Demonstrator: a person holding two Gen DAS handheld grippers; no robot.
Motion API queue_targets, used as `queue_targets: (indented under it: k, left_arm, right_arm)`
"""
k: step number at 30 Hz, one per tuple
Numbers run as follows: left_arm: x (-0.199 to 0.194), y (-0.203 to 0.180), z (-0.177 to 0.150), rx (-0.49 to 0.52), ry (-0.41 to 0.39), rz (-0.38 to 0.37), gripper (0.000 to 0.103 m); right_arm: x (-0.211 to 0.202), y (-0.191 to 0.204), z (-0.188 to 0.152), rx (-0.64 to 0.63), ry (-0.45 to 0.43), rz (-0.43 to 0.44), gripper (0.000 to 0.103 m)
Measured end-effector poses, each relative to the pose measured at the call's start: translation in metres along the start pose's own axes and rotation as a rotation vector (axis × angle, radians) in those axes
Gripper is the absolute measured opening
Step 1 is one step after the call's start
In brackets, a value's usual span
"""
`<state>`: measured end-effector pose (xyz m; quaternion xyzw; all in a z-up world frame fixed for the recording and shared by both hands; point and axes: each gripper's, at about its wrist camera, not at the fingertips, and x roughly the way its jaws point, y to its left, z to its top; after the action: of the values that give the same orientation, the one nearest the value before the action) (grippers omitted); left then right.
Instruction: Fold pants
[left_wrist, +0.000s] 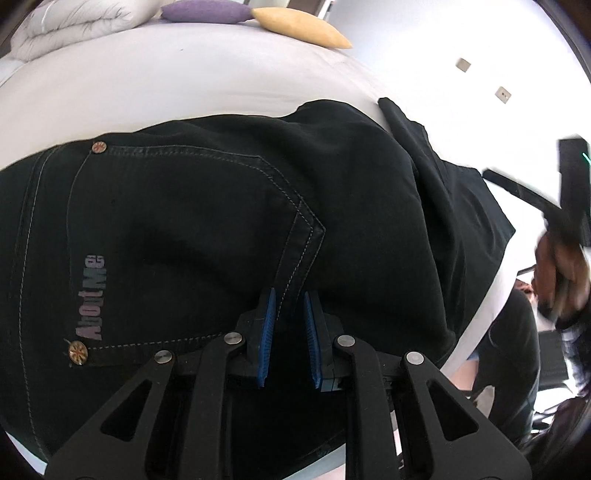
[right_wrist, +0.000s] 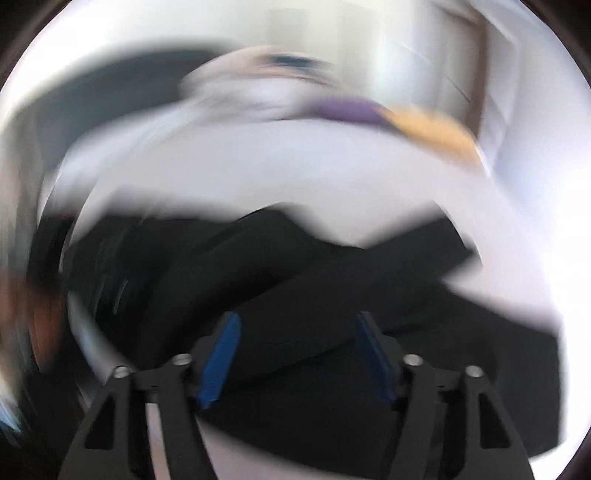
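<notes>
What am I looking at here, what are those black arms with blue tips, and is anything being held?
No robot here: a person holds a two-finger gripper in each hand, each carrying a fisheye camera looking along its fingers. The sharp picture is from the left gripper; its blue pads are pinched on a stitched fold of the black pants, which lie on a white bed. Pillows sit at the far end. The blurred picture is from the right gripper; its jaws stand apart above the pants, holding nothing.
</notes>
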<state>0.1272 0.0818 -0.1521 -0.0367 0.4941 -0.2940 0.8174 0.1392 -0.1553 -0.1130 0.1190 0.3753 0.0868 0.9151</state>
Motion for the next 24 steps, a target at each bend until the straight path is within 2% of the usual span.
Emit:
queue_targets:
  k: [2, 5, 7, 9, 12, 14, 17, 20, 24]
  left_arm:
    - [0.0, 0.002, 0.001, 0.005, -0.003, 0.021, 0.016]
    - [0.005, -0.007, -0.007, 0.006, -0.007, 0.04, 0.016]
    - [0.006, -0.006, -0.008, -0.011, -0.009, 0.033, 0.015]
    - [0.011, -0.016, -0.011, -0.016, -0.009, 0.032, 0.015]
    - [0.011, -0.018, -0.012, -0.017, -0.008, 0.034, 0.015]
    - [0.012, -0.02, -0.011, -0.015, -0.007, 0.038, 0.015]
    - [0.012, -0.02, -0.013, -0.016, -0.009, 0.039, 0.015]
    - [0.011, -0.02, -0.014, -0.022, -0.012, 0.038, 0.015]
    - [0.013, -0.021, -0.013, -0.02, -0.008, 0.042, 0.015]
  right_arm:
    - [0.018, -0.069, 0.027, 0.272, 0.014, 0.014, 0.059]
    - [0.047, -0.134, 0.044, 0.54, 0.044, 0.068, 0.057]
    - [0.065, -0.163, 0.049, 0.645, 0.063, 0.027, 0.055]
    - [0.08, -0.182, 0.051, 0.723, 0.07, 0.034, 0.054]
    - [0.092, -0.184, 0.055, 0.749, 0.069, 0.047, 0.05]
    - [0.098, -0.185, 0.062, 0.742, 0.073, 0.064, 0.043]
    - [0.106, -0.187, 0.062, 0.762, 0.09, 0.08, 0.013]
    - [0.1, -0.184, 0.062, 0.743, 0.058, 0.065, 0.005]
    - [0.058, -0.177, 0.064, 0.715, -0.076, 0.041, 0.004]
